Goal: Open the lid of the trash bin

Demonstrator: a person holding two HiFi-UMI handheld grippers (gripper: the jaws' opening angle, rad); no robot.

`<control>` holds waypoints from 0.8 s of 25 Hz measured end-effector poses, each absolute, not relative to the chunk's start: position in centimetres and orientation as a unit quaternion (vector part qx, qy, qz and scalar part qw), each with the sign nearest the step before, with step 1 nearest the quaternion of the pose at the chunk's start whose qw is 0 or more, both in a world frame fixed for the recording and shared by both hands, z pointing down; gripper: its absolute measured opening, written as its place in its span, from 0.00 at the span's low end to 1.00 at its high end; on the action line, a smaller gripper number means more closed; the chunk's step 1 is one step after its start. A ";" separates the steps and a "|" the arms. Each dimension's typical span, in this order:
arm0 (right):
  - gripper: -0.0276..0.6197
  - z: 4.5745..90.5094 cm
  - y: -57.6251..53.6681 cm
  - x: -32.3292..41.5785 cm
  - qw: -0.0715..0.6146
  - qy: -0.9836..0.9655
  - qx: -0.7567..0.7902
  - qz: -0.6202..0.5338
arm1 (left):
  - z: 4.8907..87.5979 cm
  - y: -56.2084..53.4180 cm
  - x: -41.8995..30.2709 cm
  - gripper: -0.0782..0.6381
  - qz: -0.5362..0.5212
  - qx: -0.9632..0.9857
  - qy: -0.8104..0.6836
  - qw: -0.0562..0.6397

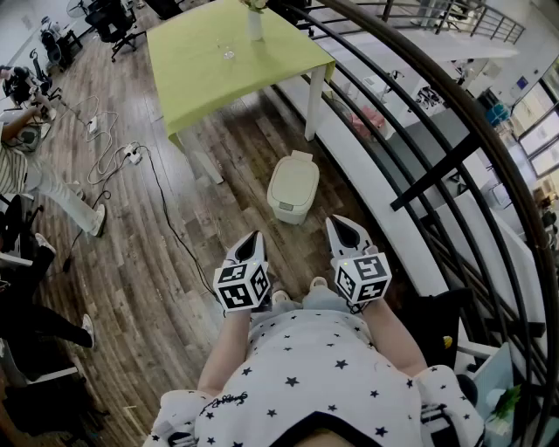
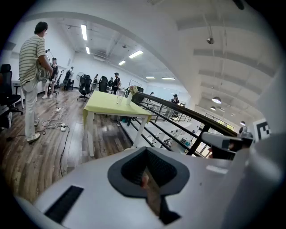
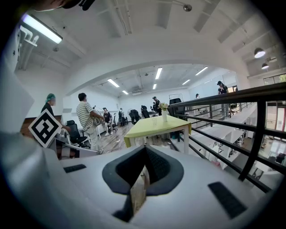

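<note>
Plainly the cream trash bin (image 1: 293, 188) stands closed.

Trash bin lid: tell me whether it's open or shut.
Shut. The lid lies flat over the trash bin, with no gap showing in the head view.

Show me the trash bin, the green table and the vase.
trash bin (image 1: 293, 182), head view, middle of its lid.
green table (image 1: 205, 74), head view, bare tabletop.
vase (image 1: 254, 24), head view, its white body.
</note>
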State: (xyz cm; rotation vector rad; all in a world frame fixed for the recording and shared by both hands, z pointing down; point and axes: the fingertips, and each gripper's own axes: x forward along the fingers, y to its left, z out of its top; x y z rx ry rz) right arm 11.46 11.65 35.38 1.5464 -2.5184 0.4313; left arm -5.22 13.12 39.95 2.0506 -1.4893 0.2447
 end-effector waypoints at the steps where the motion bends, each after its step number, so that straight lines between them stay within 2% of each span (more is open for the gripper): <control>1: 0.03 35.3 12.0 11.5 0.079 -0.840 0.517 0.145 | 39.9 13.5 -5.3 0.13 0.091 0.769 -0.560 0.295; 20: 0.03 34.5 14.3 8.7 0.057 -0.826 0.538 0.157 | 40.3 15.4 -7.8 0.13 0.101 0.781 -0.537 0.303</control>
